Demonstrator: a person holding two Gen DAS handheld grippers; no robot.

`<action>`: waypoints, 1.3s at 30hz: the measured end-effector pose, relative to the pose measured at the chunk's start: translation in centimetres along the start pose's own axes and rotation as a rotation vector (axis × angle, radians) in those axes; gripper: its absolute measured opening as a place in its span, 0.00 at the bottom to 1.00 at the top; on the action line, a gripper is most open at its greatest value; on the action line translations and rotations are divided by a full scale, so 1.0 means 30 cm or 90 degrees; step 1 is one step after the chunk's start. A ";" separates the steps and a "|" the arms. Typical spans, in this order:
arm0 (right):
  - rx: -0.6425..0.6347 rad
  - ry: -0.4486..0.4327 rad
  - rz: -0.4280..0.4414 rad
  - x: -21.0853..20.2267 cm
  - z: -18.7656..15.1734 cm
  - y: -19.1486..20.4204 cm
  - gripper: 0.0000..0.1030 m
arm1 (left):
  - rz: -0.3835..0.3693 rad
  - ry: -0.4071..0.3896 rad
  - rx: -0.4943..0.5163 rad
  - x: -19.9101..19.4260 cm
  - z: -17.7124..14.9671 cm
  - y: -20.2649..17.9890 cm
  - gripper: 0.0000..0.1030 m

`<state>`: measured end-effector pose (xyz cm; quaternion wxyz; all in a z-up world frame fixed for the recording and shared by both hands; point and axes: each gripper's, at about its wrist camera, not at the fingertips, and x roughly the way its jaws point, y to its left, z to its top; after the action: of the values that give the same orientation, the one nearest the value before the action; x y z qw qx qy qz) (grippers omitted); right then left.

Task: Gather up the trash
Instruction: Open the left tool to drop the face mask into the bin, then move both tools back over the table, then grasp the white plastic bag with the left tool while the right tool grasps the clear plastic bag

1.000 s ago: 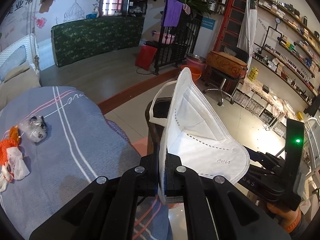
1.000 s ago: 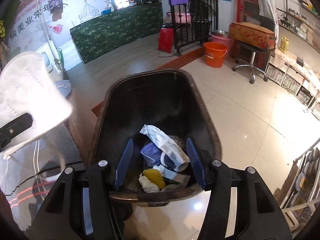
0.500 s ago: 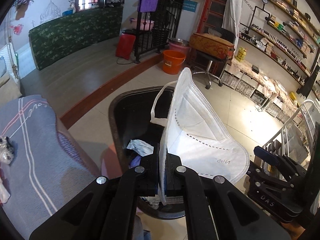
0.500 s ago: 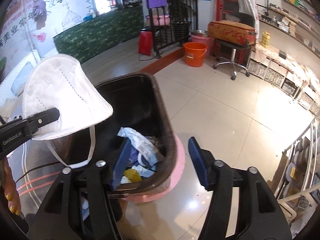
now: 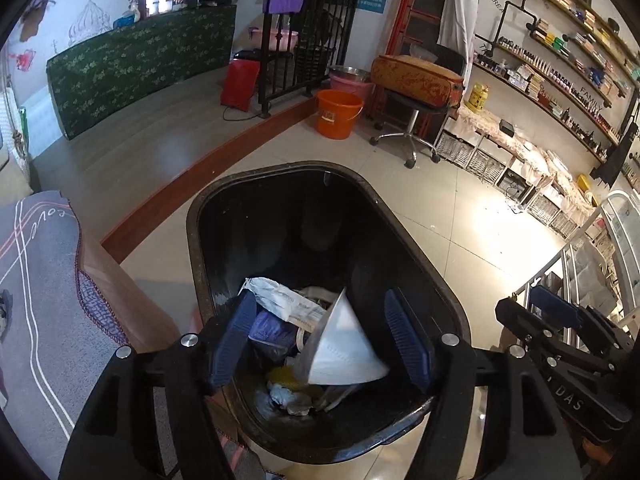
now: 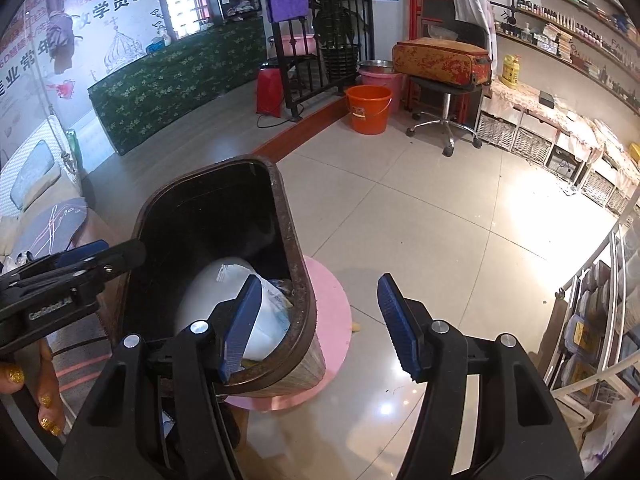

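A black trash bin (image 5: 280, 176) stands on the tiled floor, holding several pieces of trash. A white folded face mask (image 5: 344, 348) lies inside on top of wrappers and a purple item. My left gripper (image 5: 320, 340) is open and empty, directly above the bin's mouth. The bin also shows in the right wrist view (image 6: 208, 200), with the white mask (image 6: 224, 292) inside. My right gripper (image 6: 316, 320) is open and empty, over the bin's right rim. The left gripper (image 6: 80, 268) appears there at the left.
A table with a grey striped cloth (image 5: 36, 300) stands left of the bin. The bin sits on a pink round base (image 6: 328, 320). An orange bucket (image 5: 338, 114), a swivel stool (image 5: 412, 120) and wall shelves (image 5: 560, 60) stand farther back. A rack (image 6: 592, 320) is at right.
My left gripper moved from over the table to above the bin, opened and let go of the mask, which now lies in the bin. My right gripper shifted right of the bin.
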<state>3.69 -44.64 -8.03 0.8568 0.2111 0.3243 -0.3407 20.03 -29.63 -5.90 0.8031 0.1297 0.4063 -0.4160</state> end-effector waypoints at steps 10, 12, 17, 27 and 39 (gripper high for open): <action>-0.023 0.002 0.027 -0.005 0.006 0.079 0.59 | 0.027 -0.018 -0.010 -0.072 -0.015 0.033 0.77; -0.032 0.006 0.044 -0.005 0.005 0.112 0.66 | 0.045 -0.023 -0.022 -0.103 -0.026 0.076 0.78; -0.073 0.013 0.089 -0.003 -0.006 0.234 0.68 | 0.079 -0.057 -0.100 -0.218 -0.092 0.233 0.82; -0.173 0.042 0.213 -0.011 -0.036 0.555 0.68 | 0.204 -0.078 -0.229 -0.429 -0.253 0.535 0.82; -0.273 0.061 0.299 -0.061 -0.066 0.839 0.68 | 0.277 -0.059 -0.348 -0.567 -0.408 0.895 0.82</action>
<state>20.00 -25.60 -4.60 0.9207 0.1105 0.3714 -0.0467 28.64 3.28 -4.24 0.8956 -0.0256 0.4285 -0.1165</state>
